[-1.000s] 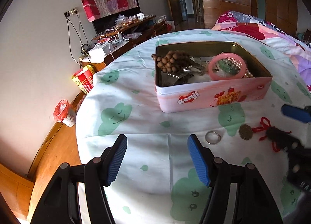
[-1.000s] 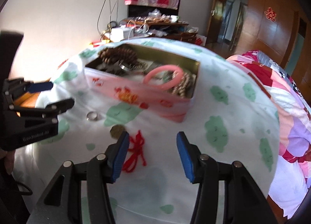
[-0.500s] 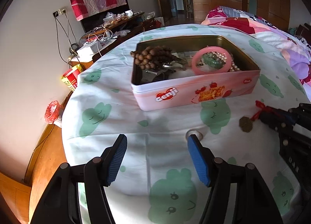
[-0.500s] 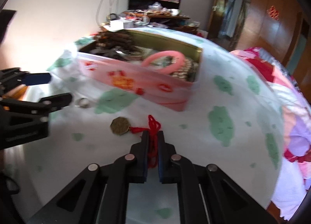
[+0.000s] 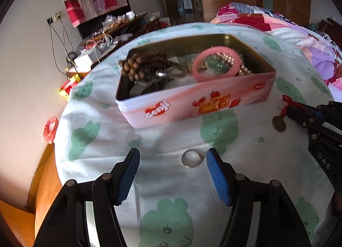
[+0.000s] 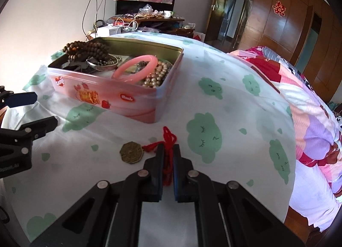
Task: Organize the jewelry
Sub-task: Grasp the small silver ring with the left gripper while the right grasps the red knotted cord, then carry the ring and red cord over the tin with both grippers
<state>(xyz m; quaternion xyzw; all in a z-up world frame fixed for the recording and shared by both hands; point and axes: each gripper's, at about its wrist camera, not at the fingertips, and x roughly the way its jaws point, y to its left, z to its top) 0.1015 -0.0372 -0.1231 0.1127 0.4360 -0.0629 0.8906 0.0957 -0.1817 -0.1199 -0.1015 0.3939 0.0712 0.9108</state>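
Since a second ago your right tongs point(image 6: 168, 150) have gone from spread wide above the red cord point(image 6: 168, 140) to pinched shut on it, with the brass coin pendant point(image 6: 131, 155) lying just to their left on the desk point(image 6: 224, 101). Your left tongs point(image 5: 172, 159) have meanwhile moved in on the silver ring point(image 5: 191, 158), which now sits between the wide-spread blue pads point(image 5: 218, 179), nearer the right-hand one and not yet gripped.

That puts you with one piece secured and a second lined up. The pink tin point(image 5: 192, 103) stands just beyond both, already holding the wooden beads point(image 5: 141, 65), the pink bangle point(image 5: 215, 63) and a strand of pearls point(image 6: 156, 78). You likely need to lift the cord so the pendant clears the tin's near wall, then drop it inside. The ring is thin and flat on soft cloth, so closing on it may push it rather than catch it.
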